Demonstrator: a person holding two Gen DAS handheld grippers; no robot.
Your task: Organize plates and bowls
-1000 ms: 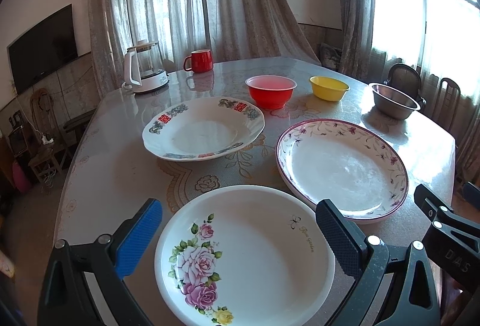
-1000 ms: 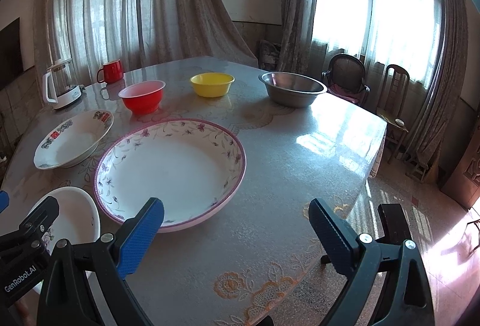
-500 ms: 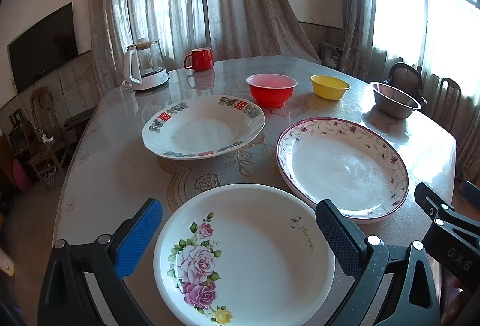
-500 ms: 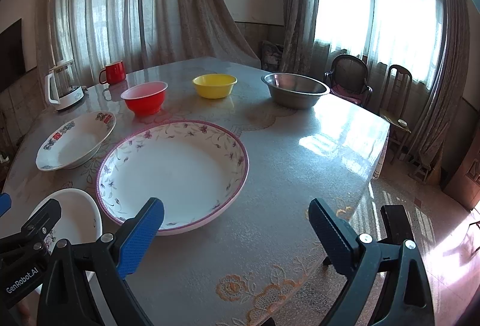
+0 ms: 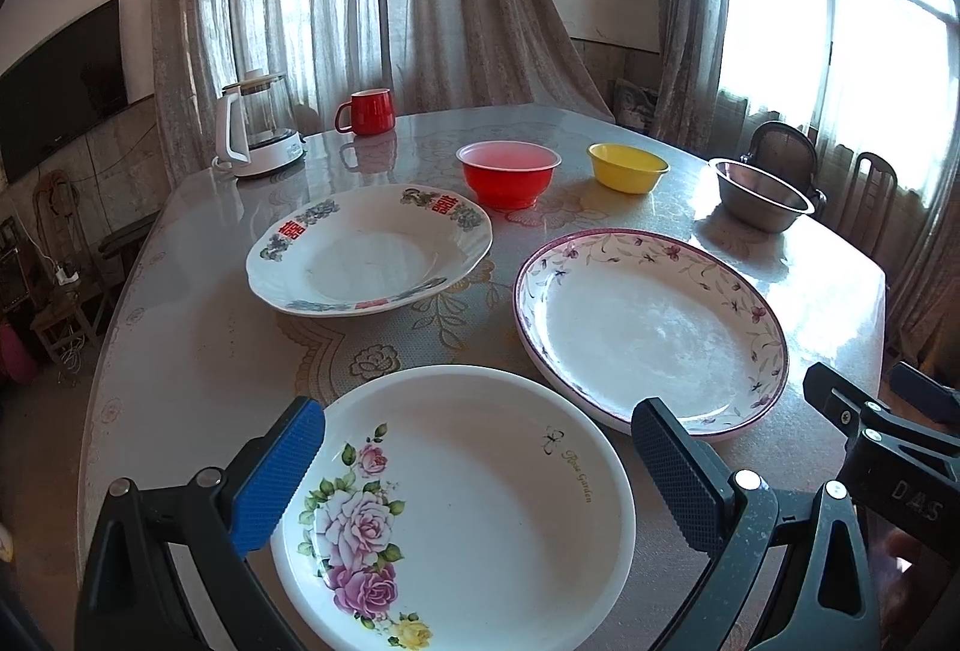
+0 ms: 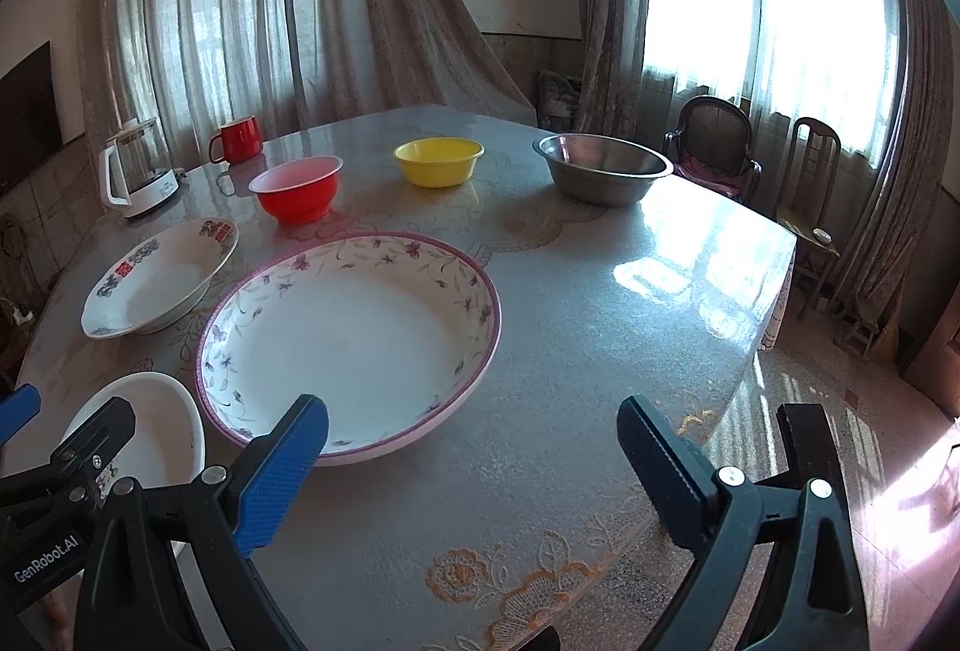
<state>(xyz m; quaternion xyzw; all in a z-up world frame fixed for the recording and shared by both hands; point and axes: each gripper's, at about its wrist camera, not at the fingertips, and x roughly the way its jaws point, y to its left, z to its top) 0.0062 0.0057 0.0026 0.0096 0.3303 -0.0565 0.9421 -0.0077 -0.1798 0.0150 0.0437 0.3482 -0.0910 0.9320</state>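
Observation:
Three plates lie on the table: a white rose plate (image 5: 468, 495) nearest, a purple-rimmed floral plate (image 5: 651, 330) to its right, and a plate with red characters (image 5: 369, 249) behind. Beyond stand a red bowl (image 5: 509, 173), a yellow bowl (image 5: 627, 167) and a steel bowl (image 5: 761, 193). My left gripper (image 5: 474, 462) is open above the rose plate. My right gripper (image 6: 474, 450) is open above the table in front of the purple-rimmed plate (image 6: 348, 339), holding nothing. The rose plate (image 6: 153, 429) shows at that view's lower left.
A glass kettle (image 5: 255, 126) and a red mug (image 5: 367, 112) stand at the table's far left. Two chairs (image 6: 714, 153) stand by the window at the right. The table's right edge (image 6: 774, 303) drops to the floor.
Both grippers have shifted slightly; the right view has drawn back a little from the purple-rimmed plate. Both stay open. No dish has moved.

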